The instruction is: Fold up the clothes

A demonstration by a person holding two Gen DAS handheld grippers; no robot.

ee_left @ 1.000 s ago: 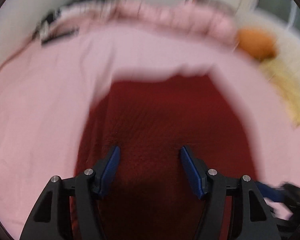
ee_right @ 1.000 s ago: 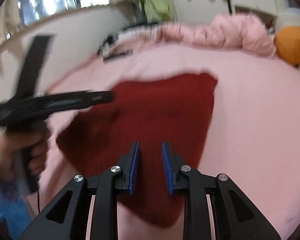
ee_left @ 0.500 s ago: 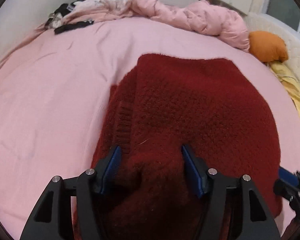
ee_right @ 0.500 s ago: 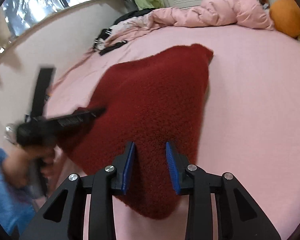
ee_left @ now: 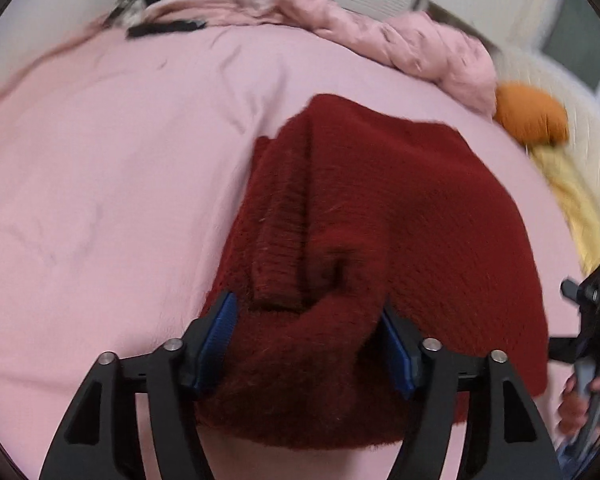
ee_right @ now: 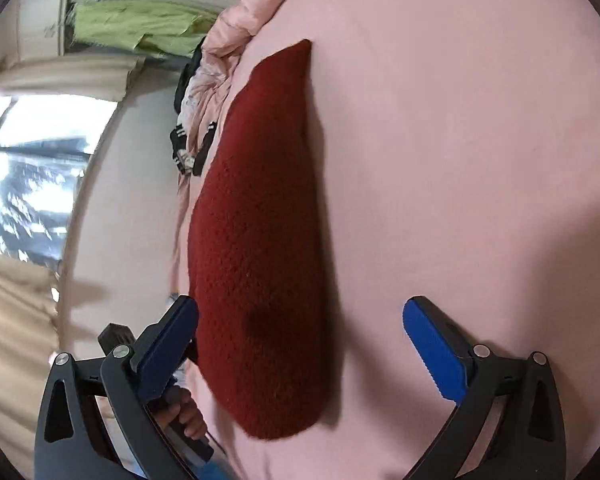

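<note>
A dark red knitted sweater (ee_left: 400, 216) lies folded on the pink bed sheet (ee_left: 100, 200). A ribbed band of the sweater lies on top along its left side. My left gripper (ee_left: 308, 342) is open at the sweater's near edge, and a raised hump of the knit fills the gap between its blue pads (ee_left: 220, 330). In the right wrist view the picture is rolled sideways and the sweater (ee_right: 260, 220) runs away from me. My right gripper (ee_right: 300, 344) is open wide, straddling the sweater's near right edge without pinching it.
A crumpled pink duvet (ee_left: 400, 40) and black straps (ee_left: 164, 28) lie at the far side of the bed. An orange cushion (ee_left: 530, 112) and yellow cloth (ee_left: 572, 200) sit at the right. A green garment (ee_right: 132, 28) hangs near a window (ee_right: 32, 168). A hand (ee_right: 184, 412) holds the other gripper's handle.
My right gripper has gone from nearly shut to wide open and rolled sideways. The left gripper has pushed into the sweater's near edge, and the knit has bunched up between its fingers.
</note>
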